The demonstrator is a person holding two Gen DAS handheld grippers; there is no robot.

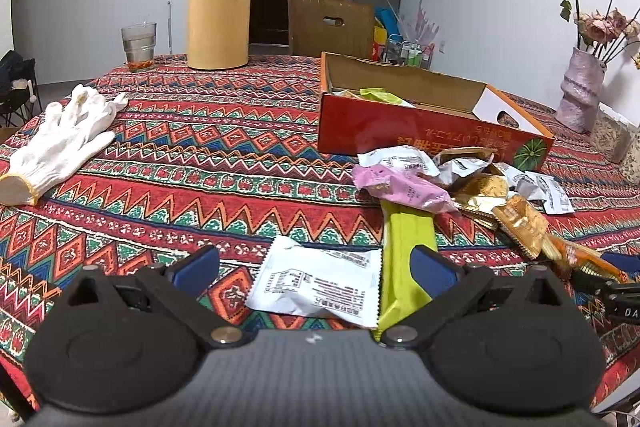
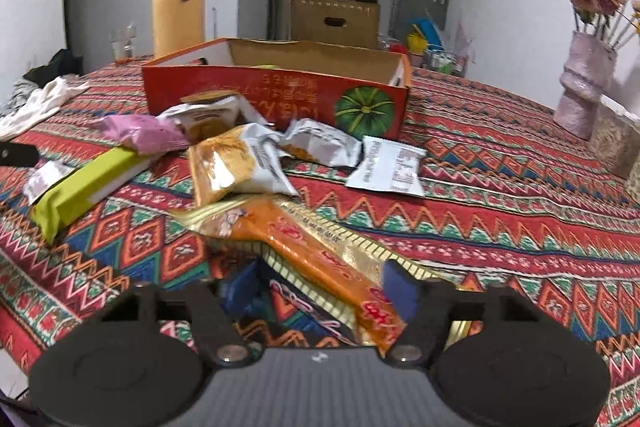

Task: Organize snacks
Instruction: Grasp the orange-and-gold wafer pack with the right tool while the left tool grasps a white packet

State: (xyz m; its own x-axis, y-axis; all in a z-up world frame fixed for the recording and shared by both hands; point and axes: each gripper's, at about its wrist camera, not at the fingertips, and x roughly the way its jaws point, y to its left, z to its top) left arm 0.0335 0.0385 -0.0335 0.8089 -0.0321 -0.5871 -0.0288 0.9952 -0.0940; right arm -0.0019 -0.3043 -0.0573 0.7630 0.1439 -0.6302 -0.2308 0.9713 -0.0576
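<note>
Slippage threatens: right gripper (image 2: 320,291), fingers spread astride orange packet (image 2: 304,251), could nudge the snack pile (image 2: 240,163) at twelve o'clock, while left gripper (image 1: 316,267) gapes around white sachet (image 1: 316,283).

One red box (image 2: 276,95); one yellow flask (image 1: 218,3); one glass (image 1: 139,41); one white glove (image 1: 60,143); one vase (image 1: 580,91).

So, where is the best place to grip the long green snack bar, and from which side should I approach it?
Probably the near end of the green snack bar. It is long and narrow, lying flat and pointing away from the left hand-held gripper; its far end is under the pink packet. Come from the near side, the open jaws closing across its narrow width.
</note>
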